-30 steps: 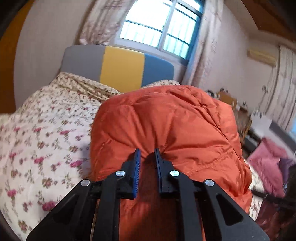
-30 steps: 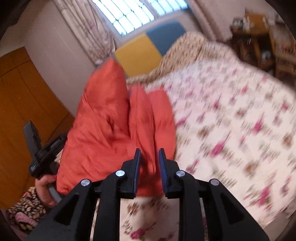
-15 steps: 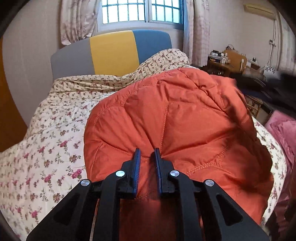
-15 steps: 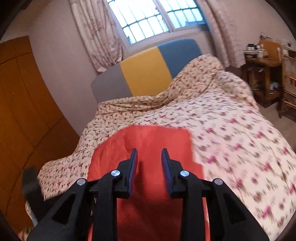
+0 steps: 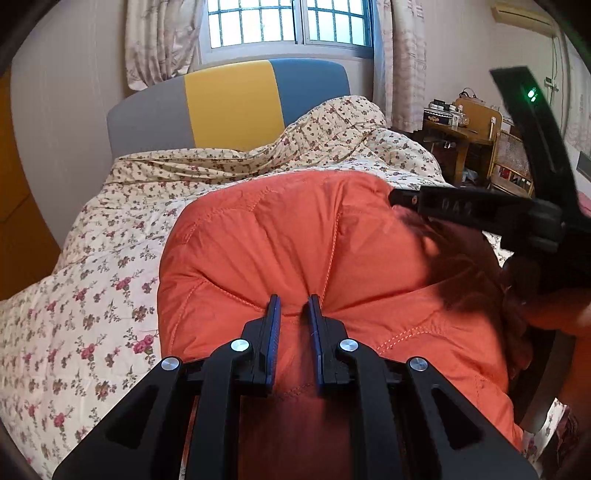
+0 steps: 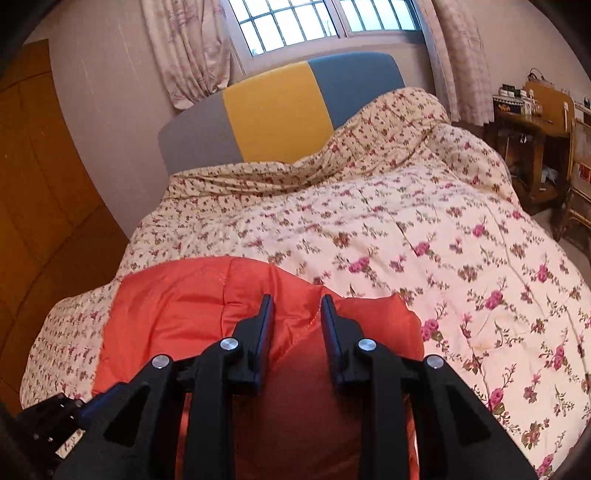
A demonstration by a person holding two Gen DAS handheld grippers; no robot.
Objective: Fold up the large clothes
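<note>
A bed is covered by a flowered quilt (image 6: pixel 406 236), soft and rumpled, so nothing laid on it will lie quite flat. Behind it, at twelve o'clock, a headboard (image 6: pixel 277 114) in grey, yellow and blue stands under a barred window (image 5: pixel 291 22); a wooden table (image 5: pixel 461 125) is seen at two o'clock. On the quilt's near side lies the orange padded jacket (image 5: pixel 295 240), judged light, puffy, springy and rather slippery; it is best taken at a stitched seam or hem, where the padding is thin. A pucker of it is pinched in the nearly closed left gripper (image 5: pixel 293 306). Orange cloth is also held between the fingers of the right gripper (image 6: pixel 294 308), which are slightly parted.
</note>
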